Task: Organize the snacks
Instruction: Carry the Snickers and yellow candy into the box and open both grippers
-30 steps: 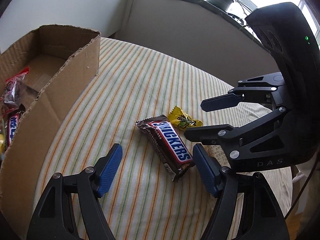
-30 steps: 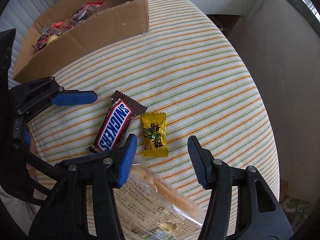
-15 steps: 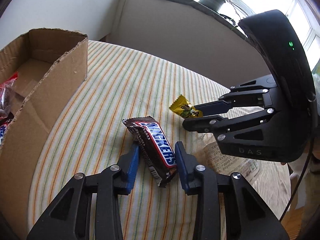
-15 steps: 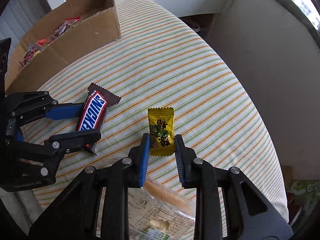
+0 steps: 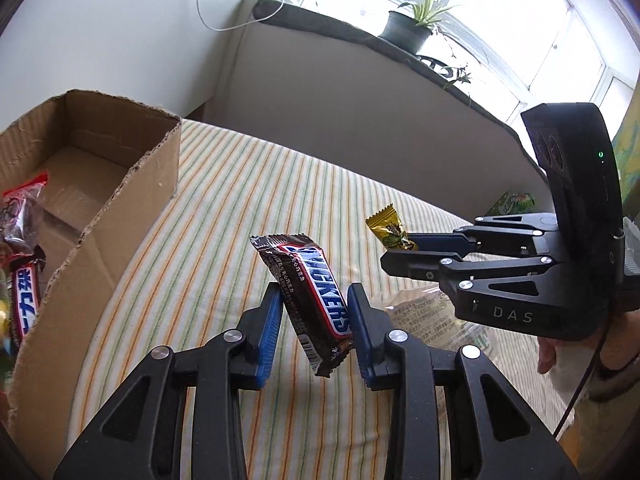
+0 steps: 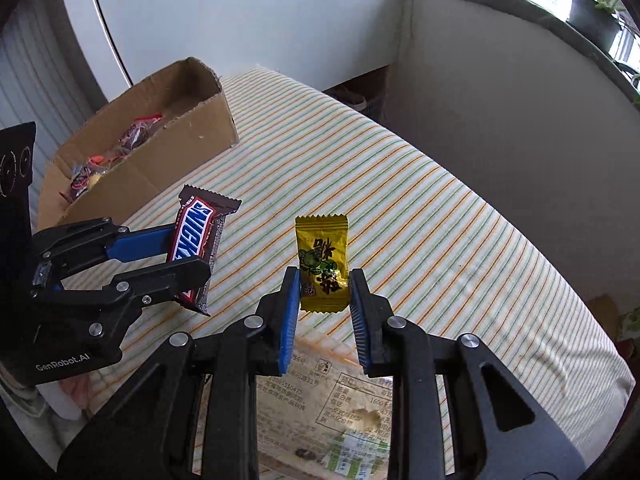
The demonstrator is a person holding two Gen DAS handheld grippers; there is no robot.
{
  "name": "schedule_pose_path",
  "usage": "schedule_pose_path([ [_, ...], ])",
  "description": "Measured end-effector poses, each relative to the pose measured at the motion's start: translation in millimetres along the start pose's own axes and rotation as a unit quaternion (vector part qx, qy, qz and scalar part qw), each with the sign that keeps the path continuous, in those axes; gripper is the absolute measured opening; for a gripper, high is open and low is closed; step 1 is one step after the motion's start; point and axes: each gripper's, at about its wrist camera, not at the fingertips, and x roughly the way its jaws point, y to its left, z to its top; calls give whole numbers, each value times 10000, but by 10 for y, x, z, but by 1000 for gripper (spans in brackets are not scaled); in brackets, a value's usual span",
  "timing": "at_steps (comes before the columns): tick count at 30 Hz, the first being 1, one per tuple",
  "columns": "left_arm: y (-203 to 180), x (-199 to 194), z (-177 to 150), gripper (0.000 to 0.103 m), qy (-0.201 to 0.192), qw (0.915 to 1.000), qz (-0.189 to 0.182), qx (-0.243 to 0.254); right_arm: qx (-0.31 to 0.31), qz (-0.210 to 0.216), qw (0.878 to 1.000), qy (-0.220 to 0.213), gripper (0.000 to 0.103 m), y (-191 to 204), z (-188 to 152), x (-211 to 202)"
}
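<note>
Left wrist view: the left gripper (image 5: pixel 314 320) has its fingers clamped on a Snickers bar (image 5: pixel 310 298), lifted above the striped desk (image 5: pixel 224 216). Right gripper (image 6: pixel 325 304) fingers pinch a yellow candy (image 6: pixel 322 264), also raised. Cardboard box (image 6: pixel 188 140) sits far left.

Left gripper (image 5: pixel 314 326) clamped a Snickers bar (image 5: pixel 310 292) above the striped tablecloth (image 5: pixel 224 216), beside a cardboard box (image 5: pixel 120 208)

Brown Snickers bar (image 5: pixel 316 292) and yellow candy packet (image 6: pixel 322 264), both aloft.
</note>
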Motion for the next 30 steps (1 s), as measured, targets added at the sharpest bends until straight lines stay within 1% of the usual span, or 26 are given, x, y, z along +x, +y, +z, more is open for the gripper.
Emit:
schedule_pose_path([
  [1, -49, -8, 18, 31, -34, 10000, 27, 28, 102, -12, 9999, -115, 25, 5, -30, -50],
  [4, -35, -108, 9, 31, -123, 9999, -19, 47, 427, -35, 9982, -426, 25, 11, -141, -221],
  [7, -79, -132, 77, 31, -237, 9996, -71, 99, 692, -97, 9954, -659, 25, 62, -254, -358],
  [9, -119, -237, 100, 31, -363, 9991, -112, 193, 773, -184, 9936, -804, 25, 118, -310, -424],
  [12, -202, -493, 148, 31, -625, 9970, -215, 398, 867, -380, 9895, -1092, 25, 216, -336, -743],
  [16, -339, -964, 172, 31, -1090, 9903, -360, 789, 904, -680, 9812, -1565, 25, 404, -317, -1279],
  [20, -448, -1488, 152, 31, -1595, 9790, -541, 1148, 779, -915, 9736, -1941, 25, 667, -343, -1773],
  [23, -482, -1779, 119, 31, -1831, 9729, -665, 1249, 686, -1024, 9704, -2075, 25, 869, -359, -1968],
  [24, -532, -1768, 197, 31, -1870, 9718, -694, 1257, 666, -1058, 9699, -2091, 25, 947, -343, -1975],
  [27, -521, -1900, 159, 31, -1958, 9693, -752, 1282, 645, -1096, 9696, -2091, 25, 1058, -354, -2012],
  [30, -481, -1969, 121, 31, -1978, 9686, -791, 1285, 637, -1111, 9703, -2050, 25, 1151, -373, -2008],
])
